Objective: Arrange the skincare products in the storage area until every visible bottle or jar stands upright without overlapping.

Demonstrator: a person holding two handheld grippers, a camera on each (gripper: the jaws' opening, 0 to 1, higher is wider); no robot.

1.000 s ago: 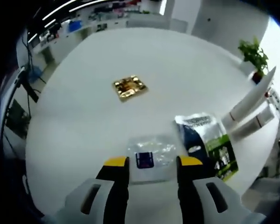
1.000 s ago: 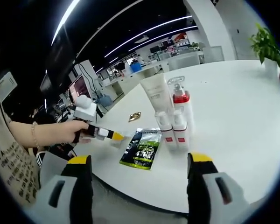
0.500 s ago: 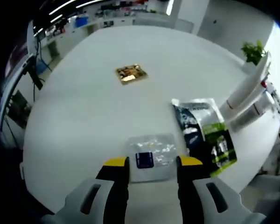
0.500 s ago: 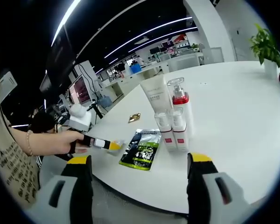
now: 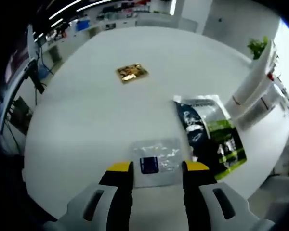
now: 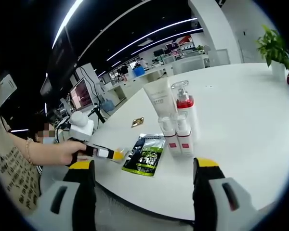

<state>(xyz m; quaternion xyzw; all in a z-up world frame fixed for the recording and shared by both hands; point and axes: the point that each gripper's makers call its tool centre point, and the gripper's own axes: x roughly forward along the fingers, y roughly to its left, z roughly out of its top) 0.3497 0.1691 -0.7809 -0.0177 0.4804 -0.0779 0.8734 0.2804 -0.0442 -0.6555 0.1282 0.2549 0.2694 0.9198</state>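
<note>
The left claw (image 5: pixel 155 167) hangs open astride a clear sachet (image 5: pixel 155 161) lying flat on the white tabletop (image 5: pixel 86 120). The right claw (image 6: pixel 145 166) gapes open, well short of the upright bottles (image 6: pixel 177 126) and the dark pouch (image 6: pixel 145 154).

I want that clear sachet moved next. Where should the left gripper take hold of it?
Take the clear sachet by its near short edge, coming in low from the table's rim. It lies flat and thin, already between the left gripper's open jaws, so pinching from above would probably slip.
</note>
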